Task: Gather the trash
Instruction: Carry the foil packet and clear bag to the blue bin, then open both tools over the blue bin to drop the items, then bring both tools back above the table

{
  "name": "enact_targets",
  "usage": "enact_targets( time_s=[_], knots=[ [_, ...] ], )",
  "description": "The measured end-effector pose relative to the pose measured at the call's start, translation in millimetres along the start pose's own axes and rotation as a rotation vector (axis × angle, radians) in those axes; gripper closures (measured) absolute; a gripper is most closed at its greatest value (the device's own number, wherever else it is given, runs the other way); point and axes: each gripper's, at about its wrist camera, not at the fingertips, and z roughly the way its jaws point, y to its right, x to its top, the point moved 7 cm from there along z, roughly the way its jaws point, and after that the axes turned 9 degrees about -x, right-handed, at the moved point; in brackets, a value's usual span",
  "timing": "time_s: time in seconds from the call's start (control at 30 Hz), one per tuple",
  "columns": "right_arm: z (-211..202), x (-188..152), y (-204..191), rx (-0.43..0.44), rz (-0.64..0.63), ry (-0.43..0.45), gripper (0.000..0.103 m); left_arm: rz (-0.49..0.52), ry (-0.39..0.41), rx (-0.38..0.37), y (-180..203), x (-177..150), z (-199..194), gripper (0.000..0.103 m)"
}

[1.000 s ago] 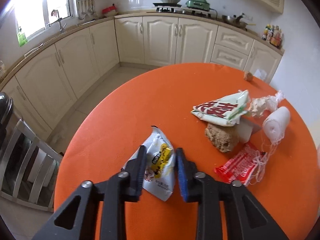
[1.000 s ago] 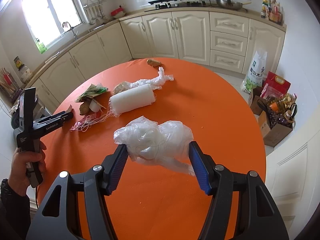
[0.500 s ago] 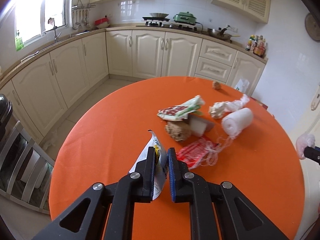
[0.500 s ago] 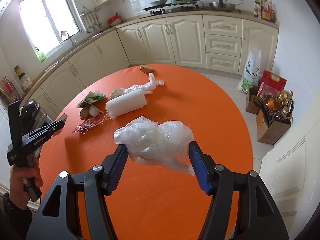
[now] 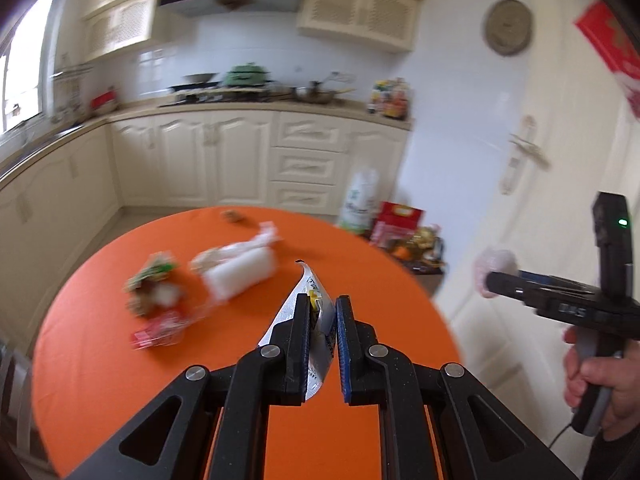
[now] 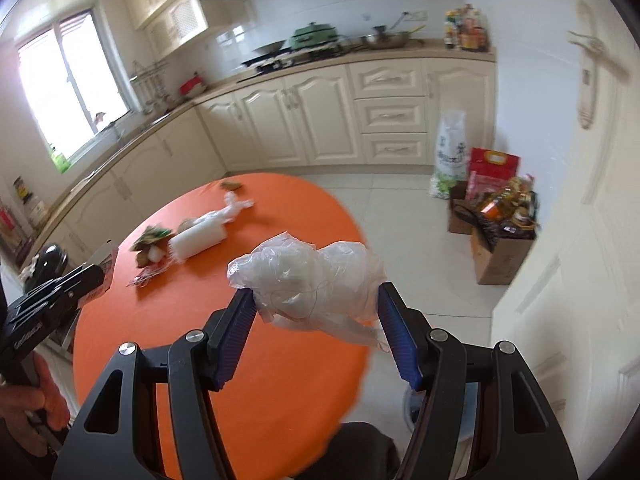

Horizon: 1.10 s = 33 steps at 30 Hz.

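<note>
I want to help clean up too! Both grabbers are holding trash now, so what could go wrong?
The snack wrapper is pinched only along a thin strip by the left gripper, so it might slip out. The crumpled plastic bag in the right gripper is soft and bulges past the fingers; a loose tail could snag or let it drop. Both views are blurred from moving, and more trash, like the white roll, remains on the orange table.

Silver snack wrapper: pinched upright, lifted above the orange table. Crumpled clear plastic bag: gripped, raised. White roll, red wrapper, green packet: lying clustered on table.
</note>
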Motion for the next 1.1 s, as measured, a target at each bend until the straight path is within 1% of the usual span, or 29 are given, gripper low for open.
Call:
enact_targets(
  time_s=[0.1, 0.23, 0.37, 0.47, 0.63, 0.7, 0.77, 0.8, 0.83, 0.87, 0.9, 0.93, 0.97, 1.0, 1.03, 1.07, 1.1],
  knots=[
    [-10, -5, 56, -0.065, 0.067, 0.006, 0.04, 0.045, -0.018, -0.096, 53, 3, 22, 0.095],
    [-17, -16, 122, -0.15, 0.138, 0.002, 0.04, 0.08, -0.056, -0.212, 113, 2, 58, 0.095],
    [-4, -39, 182, -0.222, 0.204, -0.051, 0.04, 0.101, -0.136, -0.294, 162, -9, 102, 0.095],
    [32, -69, 220, -0.242, 0.26, -0.144, 0.04, 0.114, -0.227, -0.321, 188, -23, 144, 0.095],
    [101, -121, 249, -0.22, 0.328, -0.298, 0.04, 0.095, -0.406, -0.34, 213, -55, 217, 0.094],
    [120, -138, 256, -0.212, 0.354, -0.334, 0.04, 0.096, -0.467, -0.334, 220, -67, 239, 0.094],
    [137, -151, 267, -0.216, 0.396, -0.356, 0.036, 0.102, -0.51, -0.311, 225, -76, 256, 0.092],
    [144, -156, 274, -0.225, 0.422, -0.363, 0.032, 0.105, -0.533, -0.296, 229, -79, 266, 0.092],
    [150, -162, 280, -0.227, 0.446, -0.368, 0.024, 0.105, -0.556, -0.286, 233, -82, 275, 0.088],
    [156, -166, 284, -0.225, 0.46, -0.373, 0.018, 0.111, -0.573, -0.275, 237, -86, 281, 0.086],
    [160, -170, 287, -0.227, 0.47, -0.379, 0.016, 0.121, -0.593, -0.261, 242, -87, 288, 0.074],
    [164, -174, 291, -0.224, 0.483, -0.385, 0.012, 0.132, -0.61, -0.245, 247, -90, 293, 0.052],
    [166, -176, 293, -0.224, 0.494, -0.389, 0.006, 0.141, -0.611, -0.226, 250, -88, 297, 0.041],
    [168, -178, 296, -0.231, 0.501, -0.393, 0.004, 0.151, -0.599, -0.204, 256, -82, 301, 0.025],
    [168, -179, 297, -0.234, 0.506, -0.394, 0.002, 0.166, -0.583, -0.182, 260, -80, 299, 0.016],
    [169, -180, 296, -0.233, 0.51, -0.396, 0.0, 0.177, -0.573, -0.167, 269, -69, 306, 0.013],
    [169, -183, 297, -0.251, 0.514, -0.406, 0.0, 0.187, -0.564, -0.154, 279, -53, 316, 0.01]
  ],
)
